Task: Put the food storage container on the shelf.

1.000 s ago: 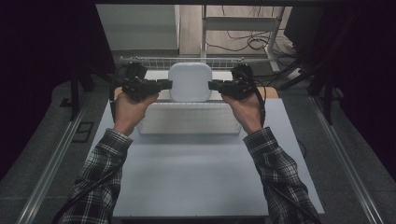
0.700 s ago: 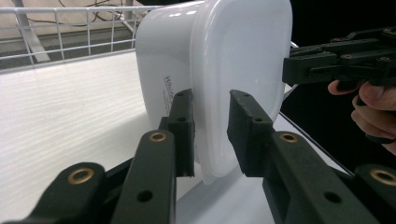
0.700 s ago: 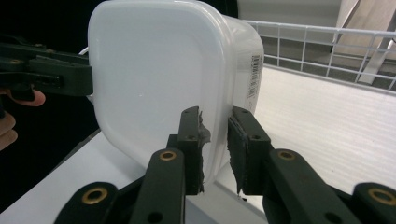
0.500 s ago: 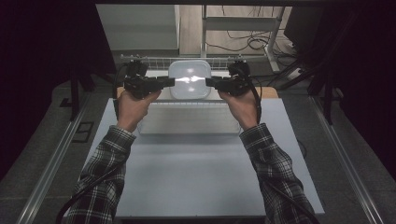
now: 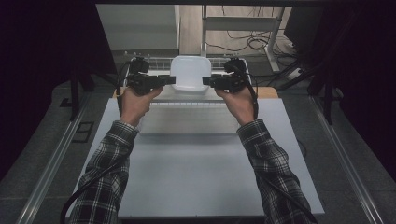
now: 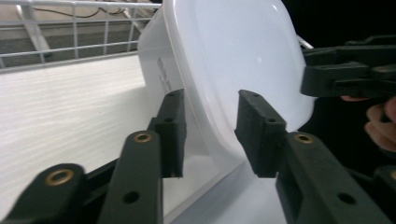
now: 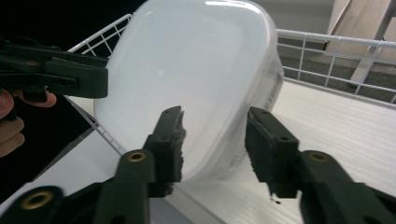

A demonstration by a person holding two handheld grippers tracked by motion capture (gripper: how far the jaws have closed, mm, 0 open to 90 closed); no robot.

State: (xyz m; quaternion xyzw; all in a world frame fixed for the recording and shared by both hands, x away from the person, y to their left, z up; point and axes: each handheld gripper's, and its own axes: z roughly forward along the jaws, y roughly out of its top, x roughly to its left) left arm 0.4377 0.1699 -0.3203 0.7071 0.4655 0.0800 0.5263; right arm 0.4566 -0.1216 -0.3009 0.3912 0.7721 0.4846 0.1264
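White table (image 5: 196,182) w/ ribbed mat (image 5: 187,119); wire rack (image 5: 224,63) at far edge.

My sleeves (image 5: 109,177) are black-and-white plaid flannel. Both tongs, left (image 5: 169,80) and right (image 5: 208,81), are matte black with chunky rectangular pads (image 6: 258,132), brass-ringed pivot holes and a black cable (image 5: 86,189) beside each sleeve.

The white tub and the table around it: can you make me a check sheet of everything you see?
Surface: pale table, with a ribbed white tray lying on it.
Job's things: white plastic tub stands tipped on edge, by the wire rack.
Clutter: nothing seen.
Grippers: left gripper and right gripper have just been opening; the tub's rim sits between each pair of jaws, pads apart from it.
Cables: black cables trail along the sleeves; more lie on the floor behind.
Surroundings: dark, with metal rails beside the table.
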